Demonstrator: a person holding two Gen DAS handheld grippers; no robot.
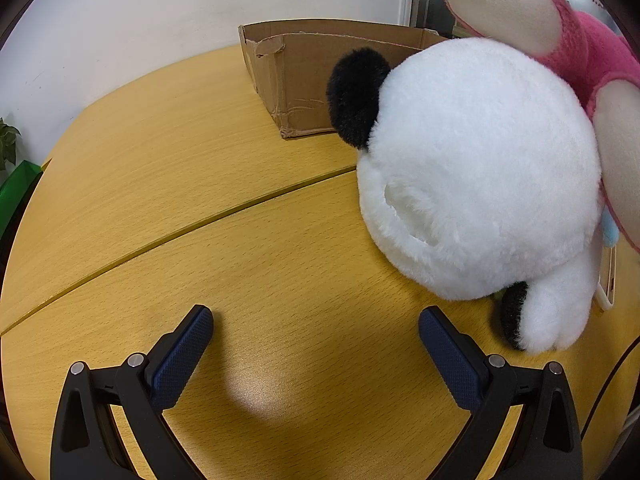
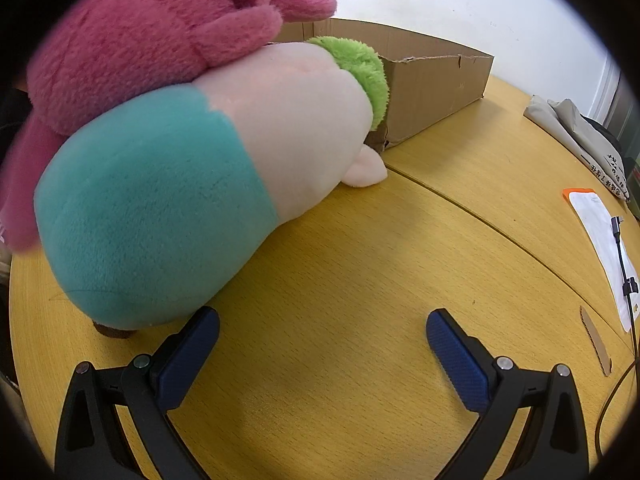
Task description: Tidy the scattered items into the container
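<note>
A white plush toy with black ears (image 1: 476, 168) lies on the wooden table (image 1: 180, 184), right of my left gripper (image 1: 316, 332), which is open and holds nothing. A pink plush (image 1: 592, 52) rests behind and over it. In the right wrist view, a teal and cream plush with a green tuft (image 2: 192, 184) lies on its side with the pink plush (image 2: 132, 40) on top. My right gripper (image 2: 322, 332) is open, its left fingertip (image 2: 200, 332) close to the teal end. The open cardboard box (image 1: 304, 72) (image 2: 432, 84) stands behind the toys.
At the table's right side lie a white sheet with an orange card (image 2: 600, 240), a dark cable (image 2: 626, 280), a cardboard strip (image 2: 596, 340) and a beige cloth bag (image 2: 580, 140). A green object and plant (image 1: 16, 176) sit off the table's left edge. A white wall is behind.
</note>
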